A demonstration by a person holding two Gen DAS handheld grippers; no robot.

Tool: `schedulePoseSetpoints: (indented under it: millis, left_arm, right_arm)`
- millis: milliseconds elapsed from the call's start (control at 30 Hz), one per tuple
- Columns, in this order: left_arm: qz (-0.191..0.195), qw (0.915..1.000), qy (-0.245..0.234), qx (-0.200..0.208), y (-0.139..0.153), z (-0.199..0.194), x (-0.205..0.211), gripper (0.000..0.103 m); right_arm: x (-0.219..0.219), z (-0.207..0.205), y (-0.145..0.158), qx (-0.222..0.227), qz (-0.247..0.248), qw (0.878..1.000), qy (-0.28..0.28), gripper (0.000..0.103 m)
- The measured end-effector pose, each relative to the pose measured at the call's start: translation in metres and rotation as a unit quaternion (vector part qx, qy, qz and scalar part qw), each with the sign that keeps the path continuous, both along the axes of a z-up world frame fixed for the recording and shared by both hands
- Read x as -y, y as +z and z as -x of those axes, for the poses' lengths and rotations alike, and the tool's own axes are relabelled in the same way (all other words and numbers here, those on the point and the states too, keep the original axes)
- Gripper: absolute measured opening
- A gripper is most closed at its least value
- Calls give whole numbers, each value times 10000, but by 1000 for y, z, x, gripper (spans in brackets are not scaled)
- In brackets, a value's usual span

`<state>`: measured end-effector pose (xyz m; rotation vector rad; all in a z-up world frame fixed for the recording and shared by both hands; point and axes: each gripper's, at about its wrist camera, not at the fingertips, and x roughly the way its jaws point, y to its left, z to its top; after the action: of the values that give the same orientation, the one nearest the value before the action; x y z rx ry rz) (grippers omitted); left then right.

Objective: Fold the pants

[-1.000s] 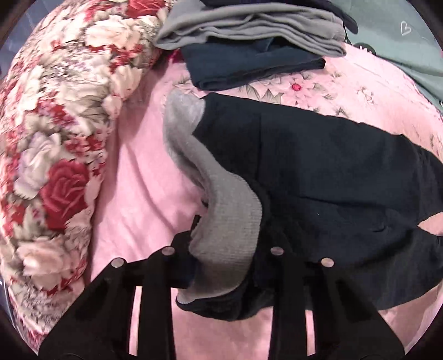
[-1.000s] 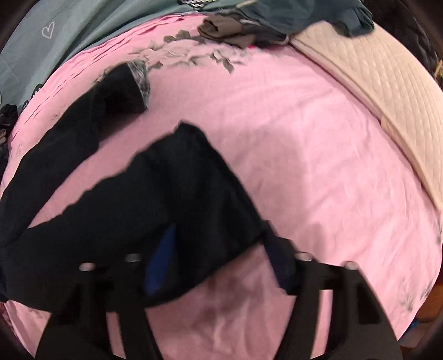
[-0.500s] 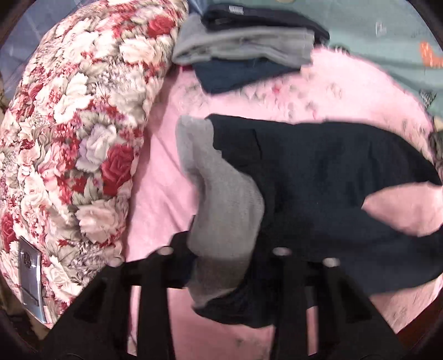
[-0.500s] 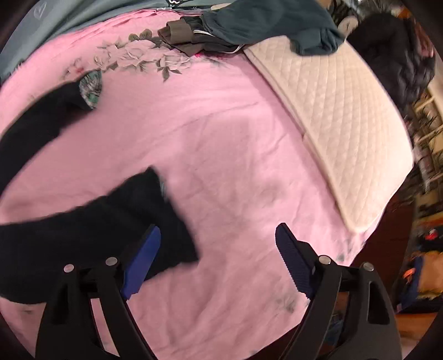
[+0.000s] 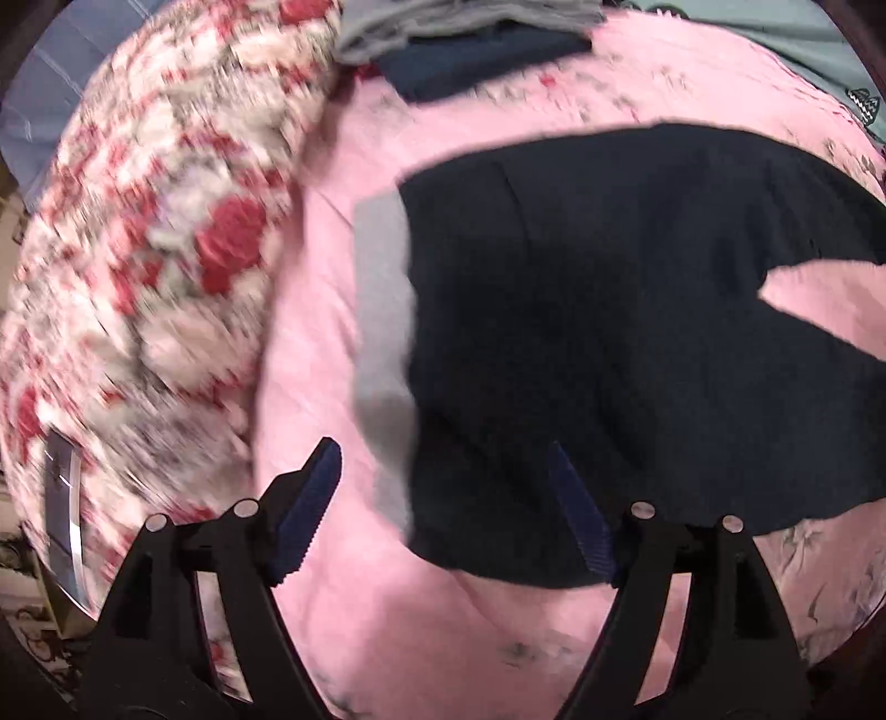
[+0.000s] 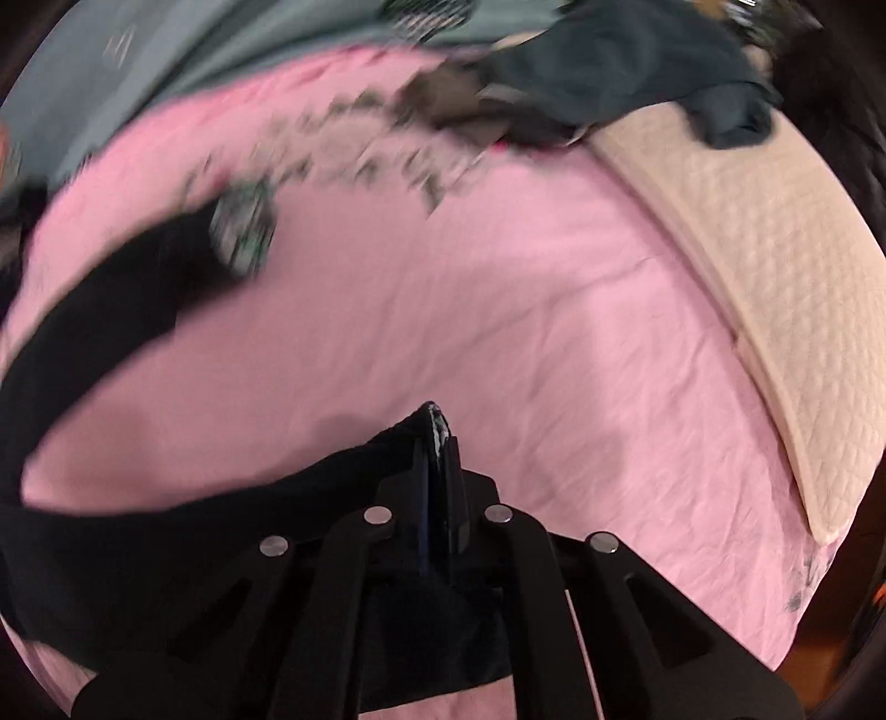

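Black pants (image 5: 609,332) with a grey waistband (image 5: 385,332) lie flat on the pink sheet (image 5: 332,581). My left gripper (image 5: 443,509) hovers open over the near waistband corner, with blue pads (image 5: 310,509) apart and nothing between them. In the right wrist view, my right gripper (image 6: 437,471) is shut on the hem end of the near pant leg (image 6: 221,531). The other leg (image 6: 127,299) stretches across the sheet at the left and ends in a patterned cuff (image 6: 243,232).
A large floral pillow (image 5: 138,277) lies left of the pants. Folded clothes (image 5: 470,50) are stacked at the far side. A quilted cream mat (image 6: 747,266) borders the sheet on the right, with loose dark garments (image 6: 609,72) beyond it.
My left gripper has opened and let go of the waistband, which now lies flat. My right gripper released the near pant leg, stood open, then shut on its hem.
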<state>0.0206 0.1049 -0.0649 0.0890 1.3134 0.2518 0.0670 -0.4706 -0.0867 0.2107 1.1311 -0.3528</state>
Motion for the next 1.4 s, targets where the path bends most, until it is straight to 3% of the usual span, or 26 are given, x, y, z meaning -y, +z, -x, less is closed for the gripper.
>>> schedulePoseSetpoints:
  millis: [33, 67, 100, 133, 167, 200, 267, 367, 433, 600, 633, 667, 700, 733, 767, 833, 933, 967, 1000, 1033, 1067, 1100, 1133, 1200, 1267, 1400]
  left_arm:
    - [37, 10000, 47, 11, -4, 2, 1, 79]
    - [65, 9999, 77, 60, -7, 4, 2, 79]
    - [32, 9998, 104, 145, -11, 5, 3, 79]
    - [-1, 9998, 114, 174, -16, 5, 3, 79]
    - [11, 9998, 106, 152, -22, 4, 4, 79]
    - [8, 9999, 127, 60, -32, 2, 3, 79]
    - [-61, 9998, 166, -44, -38, 0, 5, 79]
    - [67, 9997, 201, 102, -28, 0, 1, 79]
    - [91, 9992, 262, 286, -14, -4, -3, 79]
    - [-177, 9973, 311, 647, 5, -24, -5, 79]
    - [-182, 9970, 295, 687, 7, -27, -3, 79]
    - [-175, 9969, 285, 707, 7, -29, -1, 80]
    - [-150, 9970, 278, 707, 7, -33, 2, 80]
    - [-111, 9972, 272, 694, 6, -37, 4, 80]
    - [-44, 9975, 252, 661, 3, -40, 7, 80]
    - [-1, 9981, 182, 597, -4, -47, 10, 80]
    - [-128, 9990, 56, 424, -19, -52, 15, 80]
    - [-168, 9993, 49, 320, -26, -55, 15, 80]
    - [-176, 9995, 61, 262, -29, -55, 15, 80]
    - [-168, 9996, 71, 199, -33, -56, 14, 80]
    - [-157, 9997, 70, 155, -37, -57, 14, 80]
    - [-174, 9998, 52, 102, -41, -57, 14, 80]
    - [-216, 9997, 25, 71, -45, -57, 14, 80]
    - [-253, 9997, -28, 48, -48, -57, 15, 80]
    - [-234, 9997, -45, 67, -46, -57, 14, 80]
    - [-244, 9996, 26, 157, -37, -60, 8, 80]
  right_arm:
    - [6, -1, -1, 104, -42, 9997, -200, 6]
    - [9, -6, -7, 72, -61, 9996, -273, 26]
    - [2, -16, -25, -406, 253, 9987, -198, 60]
    - [-7, -21, -38, -829, 572, 9949, -16, 61]
    - [-14, -21, -36, -819, 891, 9924, 238, 61]
    - [-22, -16, -20, -528, 1252, 9901, 351, 62]
    - [-23, -8, 0, -127, 1213, 9918, 375, 65]
    - [-29, -24, 12, 346, 507, 9948, 818, 66]
    - [-36, -42, 16, 518, 382, 9941, 878, 66]
    - [-45, -87, 20, 1020, -626, 9887, 903, 65]
    - [-46, -102, 10, 837, -752, 9893, 925, 61]
    - [-48, -109, 4, 692, -935, 9888, 937, 27]
    - [-47, -121, -8, 424, -1404, 9845, 963, 11]
    - [-45, -126, -9, 340, -1435, 9851, 880, 11]
    - [-44, -126, 5, 539, -1144, 9881, 870, 10]
    - [-48, -115, 57, 1324, -639, 9811, 1261, 10]
    - [-63, -75, 105, 1952, 387, 9555, 2176, 13]
    - [-68, -63, 103, 1919, 868, 9462, 2456, 22]
    - [-73, -54, 88, 1595, 1426, 9358, 2801, 50]
    - [-72, -50, 66, 1060, 1900, 9323, 2890, 62]
    - [-65, -48, 42, 483, 2262, 9316, 2804, 64]
    - [-51, -48, 19, -54, 2326, 9362, 2633, 64]
    - [-36, -47, 9, -237, 2117, 9470, 2403, 64]
    - [-7, -46, 16, 95, 1360, 9746, 1778, 64]
    - [8, -56, 25, 475, 667, 9879, 1319, 66]
    - [-8, -107, 14, 590, -173, 9913, 1167, 67]
